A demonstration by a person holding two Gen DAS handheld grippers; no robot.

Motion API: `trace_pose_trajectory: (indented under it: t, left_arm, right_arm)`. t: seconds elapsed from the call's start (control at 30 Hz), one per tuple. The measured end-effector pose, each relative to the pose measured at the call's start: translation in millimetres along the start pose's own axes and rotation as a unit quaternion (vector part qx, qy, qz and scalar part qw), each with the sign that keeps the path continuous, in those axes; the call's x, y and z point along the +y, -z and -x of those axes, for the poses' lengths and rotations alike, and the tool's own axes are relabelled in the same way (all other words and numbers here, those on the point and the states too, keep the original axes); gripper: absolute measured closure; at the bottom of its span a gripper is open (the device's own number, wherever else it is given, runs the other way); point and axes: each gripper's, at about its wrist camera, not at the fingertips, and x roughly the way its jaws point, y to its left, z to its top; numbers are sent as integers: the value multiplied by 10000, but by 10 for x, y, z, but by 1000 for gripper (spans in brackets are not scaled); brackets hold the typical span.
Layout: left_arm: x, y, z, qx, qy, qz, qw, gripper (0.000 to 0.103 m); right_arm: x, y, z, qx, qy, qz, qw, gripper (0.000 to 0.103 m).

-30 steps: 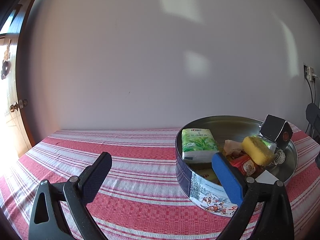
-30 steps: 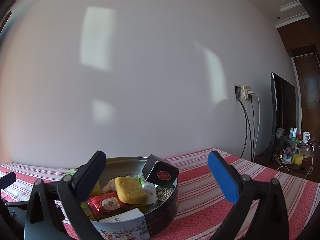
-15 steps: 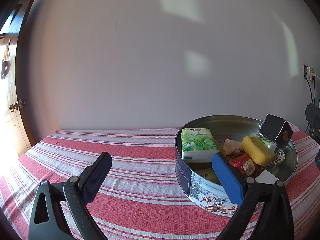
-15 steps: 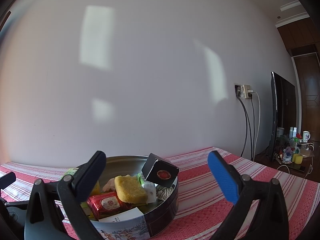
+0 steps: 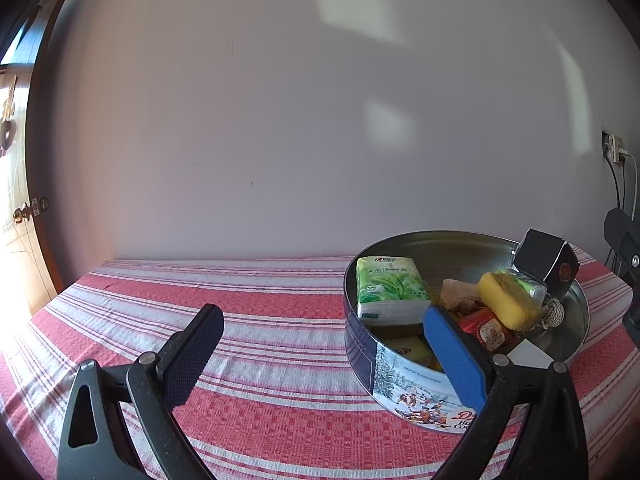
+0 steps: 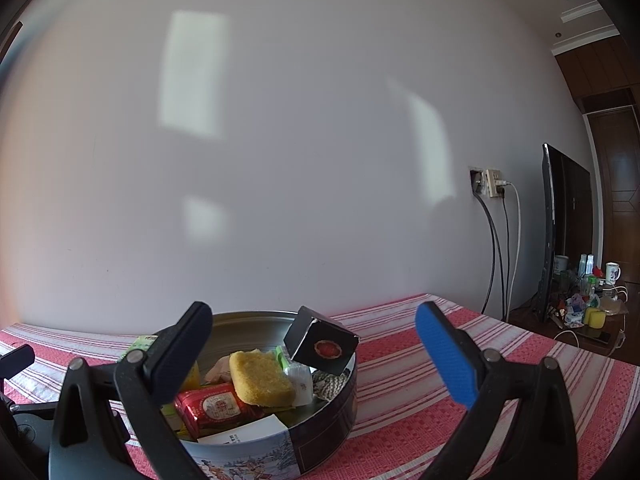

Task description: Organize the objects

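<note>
A round cookie tin point(image 5: 404, 384) point(image 6: 328, 436) stands on the red striped tablecloth point(image 5: 260, 344). Inside lie a green tissue pack point(image 5: 388, 286), a yellow sponge point(image 5: 506, 300) point(image 6: 260, 378), a red packet point(image 6: 214, 406) point(image 5: 486, 328), a white card point(image 6: 244, 432) and a coil of cord point(image 5: 552, 312). A black box point(image 5: 546, 264) point(image 6: 322, 346) leans tilted on the tin's far rim. My left gripper point(image 5: 320, 346) is open, its blue finger over the tin's near edge. My right gripper point(image 6: 316, 350) is open too, with nothing between its fingers.
A plain wall rises just behind the table. A wall socket point(image 6: 490, 182) with hanging cables and a dark television point(image 6: 558, 236) stand to the right, with clutter on the floor below. A wooden door point(image 5: 28, 216) is at the far left.
</note>
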Motion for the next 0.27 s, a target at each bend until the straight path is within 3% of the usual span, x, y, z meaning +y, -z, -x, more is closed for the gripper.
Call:
trace_pose_trajectory:
  t: [0.27]
  left_arm:
    - [-10,-5,0,39,-4,16,10000,1]
  right_arm:
    - [-17,17,-10,29,-20,-3,10000,0]
